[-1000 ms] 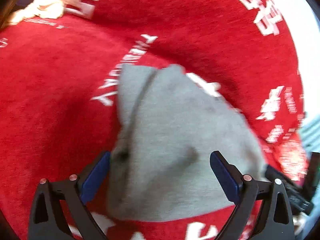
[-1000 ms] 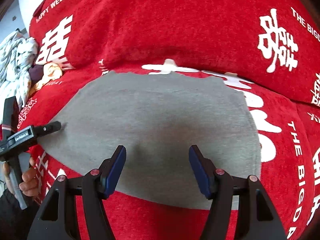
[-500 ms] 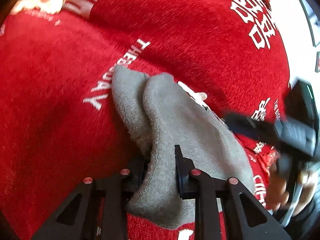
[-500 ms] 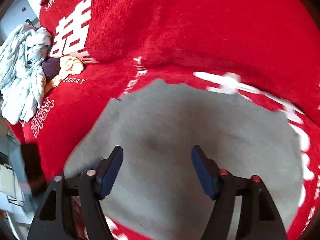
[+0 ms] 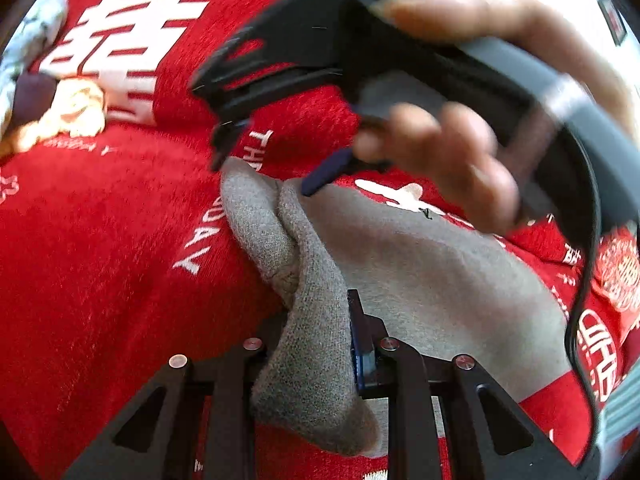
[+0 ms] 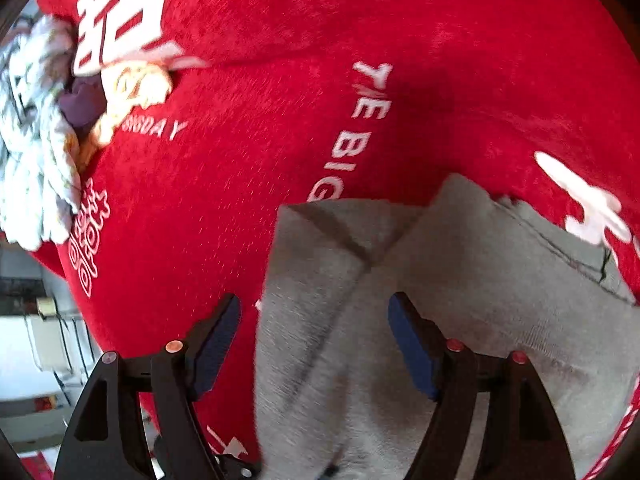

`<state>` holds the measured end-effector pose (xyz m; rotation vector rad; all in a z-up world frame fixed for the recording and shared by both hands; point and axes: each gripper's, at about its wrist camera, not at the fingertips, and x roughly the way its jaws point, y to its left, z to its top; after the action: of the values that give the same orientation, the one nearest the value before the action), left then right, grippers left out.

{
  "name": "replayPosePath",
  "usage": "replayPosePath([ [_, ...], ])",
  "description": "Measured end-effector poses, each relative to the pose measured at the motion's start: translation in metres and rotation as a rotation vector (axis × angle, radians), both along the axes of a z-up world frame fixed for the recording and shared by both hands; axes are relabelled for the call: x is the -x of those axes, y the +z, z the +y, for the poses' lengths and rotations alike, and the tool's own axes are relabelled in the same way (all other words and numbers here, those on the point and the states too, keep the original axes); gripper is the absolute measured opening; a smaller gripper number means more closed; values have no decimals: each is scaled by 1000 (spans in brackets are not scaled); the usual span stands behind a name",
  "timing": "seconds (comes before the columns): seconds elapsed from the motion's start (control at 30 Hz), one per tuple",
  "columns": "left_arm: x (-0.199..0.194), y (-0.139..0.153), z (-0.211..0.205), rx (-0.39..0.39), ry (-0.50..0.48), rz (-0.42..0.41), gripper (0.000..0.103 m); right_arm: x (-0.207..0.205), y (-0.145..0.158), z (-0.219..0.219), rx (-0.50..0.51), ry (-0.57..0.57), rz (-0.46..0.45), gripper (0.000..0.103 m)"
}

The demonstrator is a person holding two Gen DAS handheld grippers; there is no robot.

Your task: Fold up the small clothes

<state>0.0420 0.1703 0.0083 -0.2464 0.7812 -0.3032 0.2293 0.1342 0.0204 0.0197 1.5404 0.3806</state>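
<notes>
Pinching grey cloth (image 5: pixel 316 344), left tongs (image 5: pixel 320 340); right tongs (image 6: pixel 316 340) opening above it.

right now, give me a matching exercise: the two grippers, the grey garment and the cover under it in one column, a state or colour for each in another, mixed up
Things:
1. left gripper
2. right gripper
3. grey garment
4. cover

States:
A. red with white lettering
B. jaws apart and opening over cloth
C. clamped on a bunched fold
D. lying partly folded

Pairs: 1-C, 2-B, 3-D, 4-A
</notes>
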Motion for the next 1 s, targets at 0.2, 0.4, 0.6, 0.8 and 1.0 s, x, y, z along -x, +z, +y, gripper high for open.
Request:
replayPosePath([
  [0.2,6,2,-1,-6,-5,-2,24,-3,-21,34,230,110,46,79],
  [0.4,7,2,-4,-33,-5,-8,24,-4,-37,50,316,129,25,57],
  [0.6,-6,-10,15,87,-11,109,67,-2,-25,19,243,83,-44,15],
  [0.8,-4,-12,24,183,-12,116,84,5,-18,-3,124,36,-60,15],
  [1.0,-13,-21,25,234,-63,181,83,7,-9,-27,39,8,-75,15],
])
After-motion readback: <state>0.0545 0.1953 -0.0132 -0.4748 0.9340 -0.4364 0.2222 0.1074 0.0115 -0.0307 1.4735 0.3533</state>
